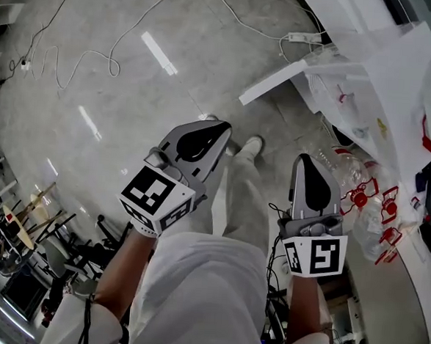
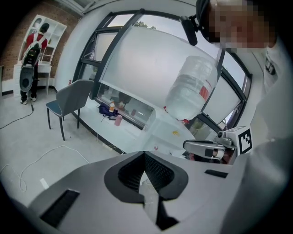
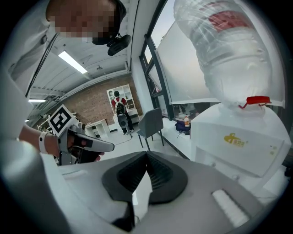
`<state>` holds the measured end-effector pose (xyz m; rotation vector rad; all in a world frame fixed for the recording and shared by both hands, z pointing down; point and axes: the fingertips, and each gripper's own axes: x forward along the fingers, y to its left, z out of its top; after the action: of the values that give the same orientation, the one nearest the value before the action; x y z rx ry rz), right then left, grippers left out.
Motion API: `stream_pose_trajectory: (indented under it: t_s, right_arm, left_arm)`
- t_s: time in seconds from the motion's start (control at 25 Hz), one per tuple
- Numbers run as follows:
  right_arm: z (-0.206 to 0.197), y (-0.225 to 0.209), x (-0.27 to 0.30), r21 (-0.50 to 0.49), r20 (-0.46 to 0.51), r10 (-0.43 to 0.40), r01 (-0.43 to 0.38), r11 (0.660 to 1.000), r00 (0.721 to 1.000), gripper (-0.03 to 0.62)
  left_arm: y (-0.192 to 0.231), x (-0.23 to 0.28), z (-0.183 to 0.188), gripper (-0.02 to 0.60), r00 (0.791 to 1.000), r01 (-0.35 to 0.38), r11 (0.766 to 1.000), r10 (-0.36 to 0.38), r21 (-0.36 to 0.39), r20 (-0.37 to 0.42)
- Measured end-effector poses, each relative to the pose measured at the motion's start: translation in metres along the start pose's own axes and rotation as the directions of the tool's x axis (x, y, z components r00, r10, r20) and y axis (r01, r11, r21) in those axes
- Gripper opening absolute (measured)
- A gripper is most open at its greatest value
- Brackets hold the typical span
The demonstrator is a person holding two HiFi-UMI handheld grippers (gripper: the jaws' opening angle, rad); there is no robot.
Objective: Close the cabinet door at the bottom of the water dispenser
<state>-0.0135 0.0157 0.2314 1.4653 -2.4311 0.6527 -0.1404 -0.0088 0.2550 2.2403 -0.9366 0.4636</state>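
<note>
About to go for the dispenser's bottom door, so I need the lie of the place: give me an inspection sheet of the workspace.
Surface: glossy grey floor with light reflections.
Job's things: water dispenser with bottle on top; white door panel stands out from its base, apparently open.
Clutter: red-handled bottles beside the dispenser.
Grippers: left claw and right claw both shut, empty, short of the door.
Cables: white cable loops across the floor toward a power strip.
Surroundings: grey chair; a person standing far off.
</note>
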Motion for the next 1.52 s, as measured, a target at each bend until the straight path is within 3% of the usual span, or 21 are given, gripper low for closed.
stream_pose_trajectory:
  t_s: [0.4,1.52]
  right_arm:
    - [-0.032,-0.02,0.026,-0.026,-0.038,-0.033,0.032,0.999,0.999,0.011]
    - [-0.125,-0.05,0.098,0.022,-0.131,0.044,-0.041,0.999,0.99,0.011]
  left_arm:
    - [0.029,0.037,-0.039,0.006,0.998,-0.007,1.0,0.007,0.009,-0.064]
    - [0.099,0.146,-0.145,0.008,0.982,0.001,0.999,-0.009,-0.039,-0.188]
